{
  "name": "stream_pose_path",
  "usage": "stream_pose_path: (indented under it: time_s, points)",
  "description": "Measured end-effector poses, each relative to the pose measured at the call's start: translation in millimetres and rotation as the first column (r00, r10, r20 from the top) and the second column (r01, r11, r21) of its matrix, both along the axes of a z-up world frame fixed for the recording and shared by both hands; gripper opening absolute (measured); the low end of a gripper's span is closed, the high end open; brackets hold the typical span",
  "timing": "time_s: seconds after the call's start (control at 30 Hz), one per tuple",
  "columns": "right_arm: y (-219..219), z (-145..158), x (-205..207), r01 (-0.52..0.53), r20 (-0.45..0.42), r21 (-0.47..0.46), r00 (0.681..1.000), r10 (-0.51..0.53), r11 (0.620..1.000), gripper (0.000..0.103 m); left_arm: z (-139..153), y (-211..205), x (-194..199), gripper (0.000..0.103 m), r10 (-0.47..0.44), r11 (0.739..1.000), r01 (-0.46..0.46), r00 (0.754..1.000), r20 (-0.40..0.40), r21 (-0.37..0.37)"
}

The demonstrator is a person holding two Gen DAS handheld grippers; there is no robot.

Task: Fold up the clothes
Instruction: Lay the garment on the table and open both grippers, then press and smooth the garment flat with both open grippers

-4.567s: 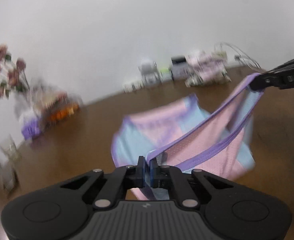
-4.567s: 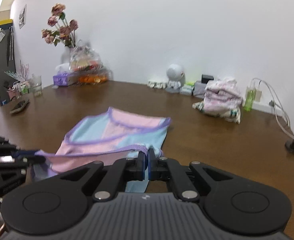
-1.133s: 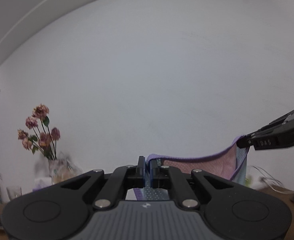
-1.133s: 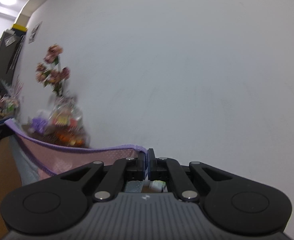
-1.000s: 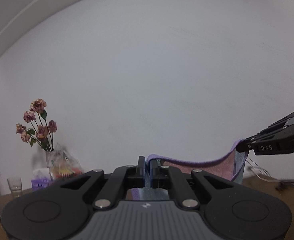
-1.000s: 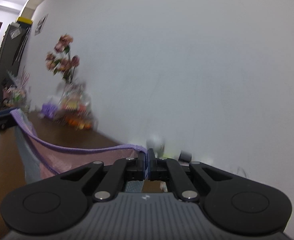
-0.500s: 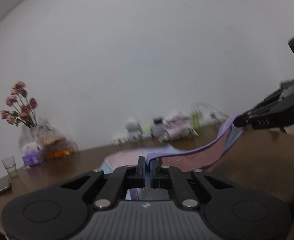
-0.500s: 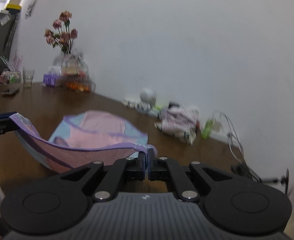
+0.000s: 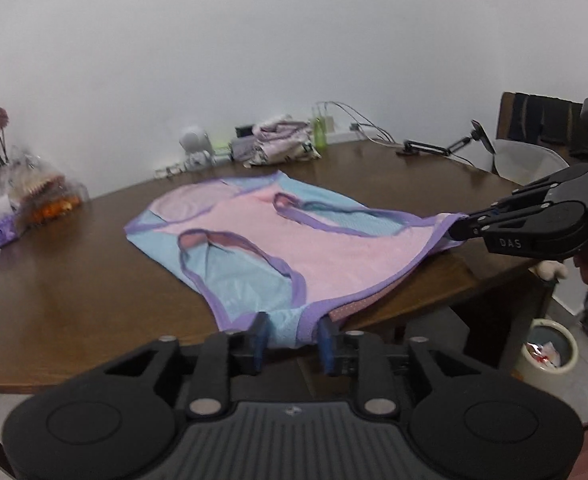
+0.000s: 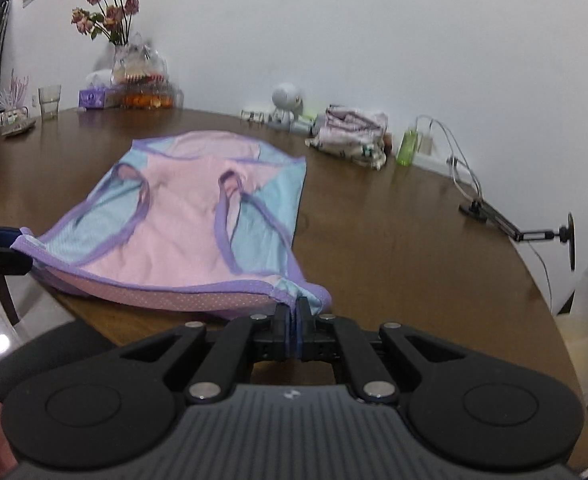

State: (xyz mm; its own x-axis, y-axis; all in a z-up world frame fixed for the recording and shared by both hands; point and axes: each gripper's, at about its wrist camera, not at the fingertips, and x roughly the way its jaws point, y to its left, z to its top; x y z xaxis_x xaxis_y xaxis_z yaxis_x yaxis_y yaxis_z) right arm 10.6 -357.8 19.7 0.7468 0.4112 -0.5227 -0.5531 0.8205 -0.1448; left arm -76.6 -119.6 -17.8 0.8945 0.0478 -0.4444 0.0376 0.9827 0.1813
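A dark brown wooden table (image 10: 393, 232) with a rounded near edge stands against a plain white wall (image 10: 373, 32). A pink and light-blue sleeveless garment (image 10: 198, 216) with purple trim lies spread on it, its hem reaching the near edge.

Along the far edge stand a vase of pink flowers (image 10: 110, 4), a purple tissue box (image 10: 92, 99), a drinking glass (image 10: 49, 101), a small white figurine (image 10: 286, 106), a folded pile of clothes (image 10: 351, 136) and a green bottle (image 10: 407, 146). A phone holder on a black arm (image 10: 525, 232) sits at the right edge. On the floor beside the table is a waste bin (image 9: 549, 348).

The left gripper (image 9: 292, 336) is spread, one hem corner lying loose between its fingers. The right gripper (image 10: 292, 314) is pressed together, pinching the other hem corner. The items at the left end of the table are too blurred to name.
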Motion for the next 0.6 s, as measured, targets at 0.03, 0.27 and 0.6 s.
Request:
stream_pose_path:
  time_s: [0.03,0.27,0.6]
  points:
    - [-2,-2,0,0.002,-0.008,0.001,1.0,-0.002,1.0,0.003,0,3,0,0.039,-0.008,1.0,0.008,1.0,-0.017,-0.007]
    - [-9,-1,-10,0.003,-0.049,-0.001,0.999,-0.003,1.0,0.029,4,26,-2,0.05,-0.06,0.997,0.056,0.994,-0.094,-0.044]
    - [-29,23,-21,-0.034,-0.124,0.076,0.991,0.043,0.997,0.058,31,63,-1,0.066,-0.091,0.986,0.077,0.992,-0.086,-0.148]
